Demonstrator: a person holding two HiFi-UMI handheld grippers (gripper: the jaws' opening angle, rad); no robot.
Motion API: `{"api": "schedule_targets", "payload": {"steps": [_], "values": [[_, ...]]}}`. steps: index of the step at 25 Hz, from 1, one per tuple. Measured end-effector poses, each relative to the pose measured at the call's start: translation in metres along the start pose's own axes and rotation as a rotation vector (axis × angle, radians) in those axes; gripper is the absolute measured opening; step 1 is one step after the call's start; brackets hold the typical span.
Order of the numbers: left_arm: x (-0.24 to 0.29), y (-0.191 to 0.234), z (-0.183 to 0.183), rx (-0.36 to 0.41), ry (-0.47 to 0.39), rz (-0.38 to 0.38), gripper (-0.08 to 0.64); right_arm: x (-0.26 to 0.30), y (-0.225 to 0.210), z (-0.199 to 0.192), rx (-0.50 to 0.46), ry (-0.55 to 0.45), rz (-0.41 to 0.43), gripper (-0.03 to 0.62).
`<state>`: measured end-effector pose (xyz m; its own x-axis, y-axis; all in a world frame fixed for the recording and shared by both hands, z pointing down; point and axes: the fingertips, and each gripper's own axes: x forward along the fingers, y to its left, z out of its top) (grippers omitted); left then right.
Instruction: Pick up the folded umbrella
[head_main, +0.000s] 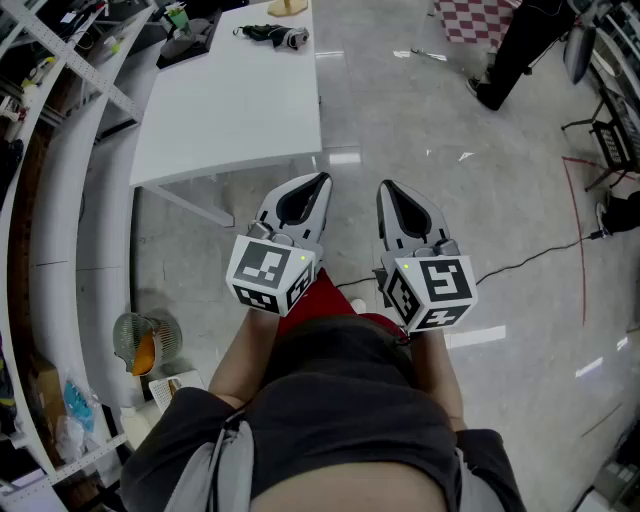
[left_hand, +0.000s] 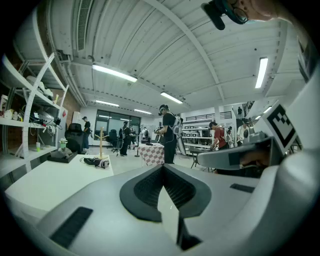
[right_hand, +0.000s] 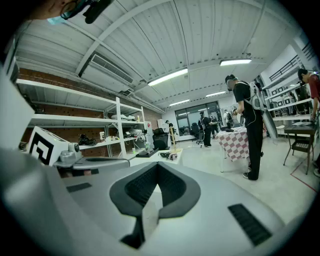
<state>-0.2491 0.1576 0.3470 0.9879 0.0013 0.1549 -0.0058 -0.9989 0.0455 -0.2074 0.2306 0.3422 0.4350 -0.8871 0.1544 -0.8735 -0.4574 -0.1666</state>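
Left gripper (head_main: 318, 182) and right gripper (head_main: 388, 187) are held closed on nothing; the black folded fabric umbrella (head_main: 272, 35) is seen lying crosswise far ahead-left, nearer the left.

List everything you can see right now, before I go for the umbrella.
table: one, white, ahead left
umbrella: one, black, folded, table's far end
shelves: one run, white, far left
fan: one, wire with orange, floor left
checked cloth: one, red-white, top right
person: one, in black, beside cloth
cable: one, black, floor right
left hand-held gripper: one, grey, shut, empty, centre
right hand-held gripper: one, grey, shut, empty, beside it
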Motion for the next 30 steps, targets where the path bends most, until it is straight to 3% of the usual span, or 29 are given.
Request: {"api": "schedule_targets", "payload": {"steps": [11, 30], "values": [[0.002, -0.006, -0.004, -0.067, 0.003, 0.001, 0.014, -0.005, -0.001, -0.005, -0.003, -0.001, 0.03, 0.018], [0.026, -0.028, 0.007, -0.078, -0.007, 0.027, 0.014, -0.037, -0.065, 0.005, -0.01, -0.038, -0.067, 0.018]]}}
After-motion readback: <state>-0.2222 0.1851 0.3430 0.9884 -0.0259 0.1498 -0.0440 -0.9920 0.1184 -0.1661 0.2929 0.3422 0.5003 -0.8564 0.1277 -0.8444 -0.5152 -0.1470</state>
